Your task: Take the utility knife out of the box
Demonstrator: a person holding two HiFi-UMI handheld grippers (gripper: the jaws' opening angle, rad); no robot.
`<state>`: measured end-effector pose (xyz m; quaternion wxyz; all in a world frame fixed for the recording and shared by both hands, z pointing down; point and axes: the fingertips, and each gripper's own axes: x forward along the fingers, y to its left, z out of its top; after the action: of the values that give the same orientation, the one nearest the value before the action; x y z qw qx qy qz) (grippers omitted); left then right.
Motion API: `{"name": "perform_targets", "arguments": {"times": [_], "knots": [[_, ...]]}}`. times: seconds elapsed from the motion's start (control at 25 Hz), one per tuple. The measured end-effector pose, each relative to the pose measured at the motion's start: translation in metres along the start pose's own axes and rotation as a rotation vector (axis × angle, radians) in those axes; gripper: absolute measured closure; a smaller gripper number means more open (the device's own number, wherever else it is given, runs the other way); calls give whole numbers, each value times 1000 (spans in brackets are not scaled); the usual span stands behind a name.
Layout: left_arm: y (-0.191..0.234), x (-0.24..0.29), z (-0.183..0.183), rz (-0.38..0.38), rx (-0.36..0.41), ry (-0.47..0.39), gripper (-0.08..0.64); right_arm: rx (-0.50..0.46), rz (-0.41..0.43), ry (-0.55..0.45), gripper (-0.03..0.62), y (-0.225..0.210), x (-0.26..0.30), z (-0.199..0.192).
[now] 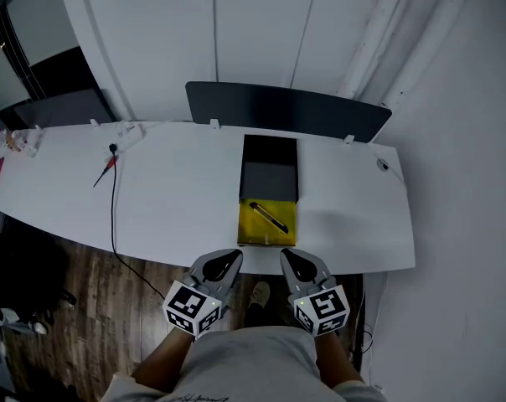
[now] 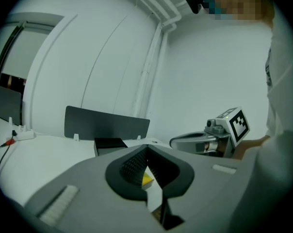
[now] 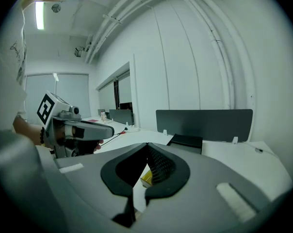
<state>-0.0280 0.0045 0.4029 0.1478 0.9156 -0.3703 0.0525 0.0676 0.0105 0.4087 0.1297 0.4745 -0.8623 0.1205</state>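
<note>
An open box lies in the middle of the white table (image 1: 169,199): a black half (image 1: 270,170) farther off and a yellow tray (image 1: 280,234) nearer to me. The black and yellow utility knife (image 1: 269,215) lies slantwise in the tray. Both grippers hover just off the table's near edge, short of the tray, and point at it. My left gripper (image 1: 229,262) (image 2: 146,152) is shut and empty. My right gripper (image 1: 288,260) (image 3: 147,147) is also shut with nothing in it. Each gripper view shows a sliver of the yellow tray (image 2: 146,180) (image 3: 146,178) past its jaws, and the other gripper beside it.
A dark divider panel (image 1: 286,107) stands along the table's far edge. A black cable with a red-tipped tool (image 1: 106,170) and a white power strip (image 1: 127,132) lie at the left. Small items (image 1: 18,141) sit at the far left end. Wood floor (image 1: 94,308) lies below.
</note>
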Motion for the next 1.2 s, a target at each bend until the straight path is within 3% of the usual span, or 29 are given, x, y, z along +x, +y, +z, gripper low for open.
{"name": "perform_targets", "arguments": {"times": [0.72,1.2], "knots": [[22,90,41,96,11,-16,558,-12,88,-15,578,-96,41,31],[33,96,40,76,11,21,558,-3,78,36,578,-101,50,24]]}}
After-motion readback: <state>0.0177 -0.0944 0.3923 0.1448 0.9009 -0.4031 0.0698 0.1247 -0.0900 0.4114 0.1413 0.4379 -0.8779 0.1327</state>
